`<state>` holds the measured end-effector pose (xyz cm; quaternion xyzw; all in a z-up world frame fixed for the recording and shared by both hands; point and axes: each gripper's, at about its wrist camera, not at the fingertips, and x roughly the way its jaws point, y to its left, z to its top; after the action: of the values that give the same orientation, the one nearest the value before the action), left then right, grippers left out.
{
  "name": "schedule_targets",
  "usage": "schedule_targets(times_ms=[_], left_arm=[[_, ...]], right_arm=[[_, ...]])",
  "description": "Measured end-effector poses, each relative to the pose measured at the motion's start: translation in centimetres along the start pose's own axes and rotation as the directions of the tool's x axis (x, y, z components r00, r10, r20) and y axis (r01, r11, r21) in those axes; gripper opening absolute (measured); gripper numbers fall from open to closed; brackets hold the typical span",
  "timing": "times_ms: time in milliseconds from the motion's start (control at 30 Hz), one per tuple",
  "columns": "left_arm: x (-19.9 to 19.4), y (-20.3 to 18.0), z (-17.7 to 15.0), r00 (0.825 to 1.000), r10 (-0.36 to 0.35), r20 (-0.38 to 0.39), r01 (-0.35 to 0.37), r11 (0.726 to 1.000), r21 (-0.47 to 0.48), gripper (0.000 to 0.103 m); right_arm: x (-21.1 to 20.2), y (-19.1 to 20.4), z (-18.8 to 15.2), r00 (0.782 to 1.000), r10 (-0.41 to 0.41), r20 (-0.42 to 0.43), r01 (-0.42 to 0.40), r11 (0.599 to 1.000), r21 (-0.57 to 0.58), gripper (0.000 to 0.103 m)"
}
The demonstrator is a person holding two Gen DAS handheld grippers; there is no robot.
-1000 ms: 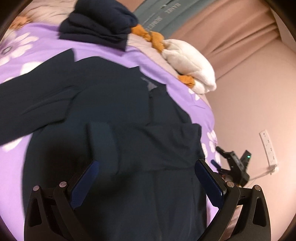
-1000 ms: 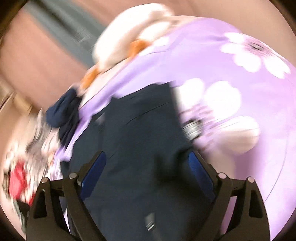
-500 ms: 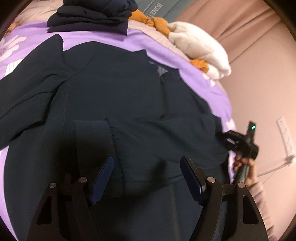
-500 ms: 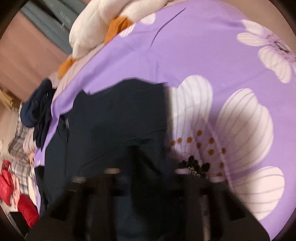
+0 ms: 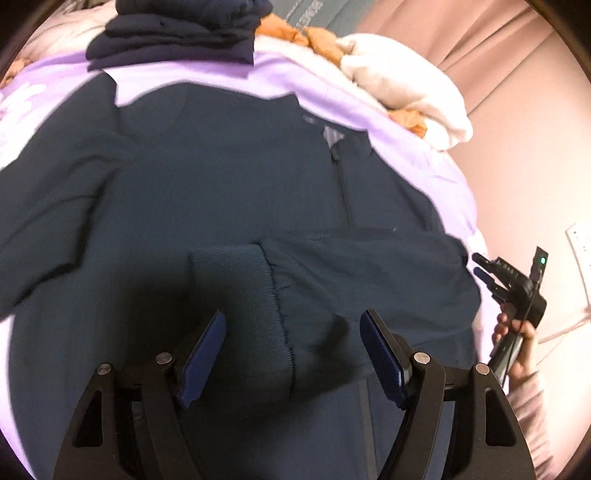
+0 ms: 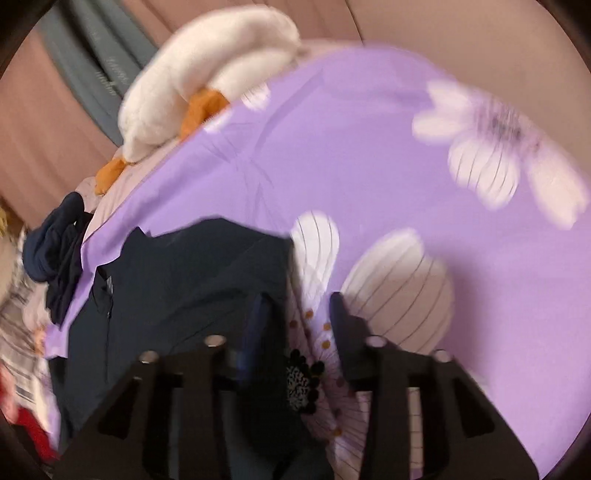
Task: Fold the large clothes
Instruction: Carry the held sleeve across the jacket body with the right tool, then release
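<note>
A dark navy jacket [image 5: 229, 192] lies spread on the purple flowered bedsheet [image 5: 417, 147], zip up, one sleeve folded across its body. That sleeve's ribbed cuff [image 5: 236, 295] lies between the jaws of my left gripper [image 5: 292, 314], whose blue pads [image 5: 207, 347] stand wide apart and clear of the cloth. In the right wrist view my right gripper [image 6: 300, 299] hovers at the jacket's [image 6: 177, 288] right edge. Its jaws are opening, with only bedsheet [image 6: 369, 155] between them. A hand [image 5: 521, 336] holds that right gripper [image 5: 480, 266] at the jacket's right side.
A folded pile of dark clothes [image 5: 177, 29] sits at the far end of the bed beside a white and orange plush toy [image 5: 406, 92]. Pink curtains [image 5: 461, 37] and a wall socket [image 5: 581, 236] lie behind. Checked and red clothes [image 6: 22, 369] lie at the left.
My left gripper dropped closer over the folded sleeve and its jaws narrowed around the cuff. My right gripper slid to the jacket's right edge, shut briefly, and now its jaws have parted.
</note>
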<state>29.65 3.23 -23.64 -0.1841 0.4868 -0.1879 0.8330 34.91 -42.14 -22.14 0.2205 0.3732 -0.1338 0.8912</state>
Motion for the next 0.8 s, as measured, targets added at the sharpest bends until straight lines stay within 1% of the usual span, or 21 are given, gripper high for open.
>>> schedule_targets(times_ms=[33,67,100,167,200,267,300,367,433,467,500,567,633,700,733,800], left_arm=[[-0.6,0.3,0.1,1.0,-0.005,0.013,0.005,1.0,-0.004,0.075],[-1.2,0.4,0.3,0.999,-0.014,0.032,0.015,1.0,-0.009,0.075],[-1.5,0.4,0.5,0.999,-0.017,0.044,0.018,1.0,-0.012,0.075],[-1.2,0.1,0.9,0.999,-0.023,0.046,0.024,1.0,-0.018,0.075],[-0.9,-0.3,1.1,0.999,-0.035,0.04,0.035,0.999,-0.006,0.075],[0.3,-1.3,1.3,1.0,-0.027,0.017,0.026,0.999,0.027,0.075],[1.0,-1.5,1.3,1.0,-0.019,0.0,0.019,0.999,0.033,0.075],[2.4,-1.4,0.7,0.998,-0.003,-0.068,0.005,0.999,0.04,0.07],[3.0,-1.5,-0.4,0.994,0.017,-0.11,-0.01,0.998,0.069,0.068],[2.9,-1.5,-1.2,0.992,0.026,-0.126,-0.014,0.996,0.093,0.068],[2.7,-1.5,-1.8,0.991,0.026,-0.134,-0.011,0.994,0.11,0.068],[2.1,-1.4,-3.2,0.989,0.018,-0.145,0.004,0.988,0.156,0.068],[1.5,-1.3,-4.0,0.99,0.005,-0.144,0.021,0.984,0.179,0.068],[1.0,-1.1,-4.4,0.991,-0.006,-0.135,0.031,0.983,0.179,0.068],[0.7,-0.7,-4.4,0.992,-0.017,-0.128,0.037,0.987,0.155,0.068],[0.0,-0.1,-4.2,0.992,-0.033,-0.121,0.046,0.994,0.102,0.068]], right_arm=[[-0.9,0.7,0.0,1.0,0.01,0.024,-0.009,0.999,-0.049,0.041],[-1.8,2.0,-0.3,0.998,0.05,0.03,-0.047,0.994,-0.096,0.04],[-2.0,2.5,-0.4,0.996,0.083,0.022,-0.079,0.99,-0.119,0.04],[-2.2,5.5,-1.7,0.983,0.179,-0.05,-0.185,0.961,-0.204,0.039],[-2.1,6.3,-2.3,0.977,0.2,-0.079,-0.213,0.95,-0.227,0.038],[-1.3,9.8,-4.5,0.952,0.243,-0.188,-0.292,0.904,-0.312,0.03],[-0.9,11.2,-5.6,0.943,0.242,-0.228,-0.311,0.883,-0.351,0.029],[0.1,13.7,-7.7,0.927,0.226,-0.298,-0.34,0.842,-0.418,0.027],[0.9,15.3,-9.4,0.915,0.195,-0.353,-0.351,0.813,-0.464,0.024],[1.3,15.9,-10.6,0.907,0.167,-0.386,-0.355,0.798,-0.487,0.023],[1.1,15.8,-11.4,0.903,0.154,-0.4,-0.356,0.79,-0.499,0.023],[0.7,15.8,-13.4,0.897,0.12,-0.426,-0.358,0.761,-0.54,0.024],[-0.4,15.3,-14.5,0.896,0.121,-0.428,-0.363,0.753,-0.548,0.024],[-1.1,14.4,-15.0,0.897,0.111,-0.427,-0.357,0.75,-0.556,0.023],[-1.4,14.4,-15.3,0.903,0.109,-0.416,-0.352,0.744,-0.568,0.023],[-1.7,14.3,-15.2,0.908,0.117,-0.403,-0.345,0.755,-0.557,0.024]])
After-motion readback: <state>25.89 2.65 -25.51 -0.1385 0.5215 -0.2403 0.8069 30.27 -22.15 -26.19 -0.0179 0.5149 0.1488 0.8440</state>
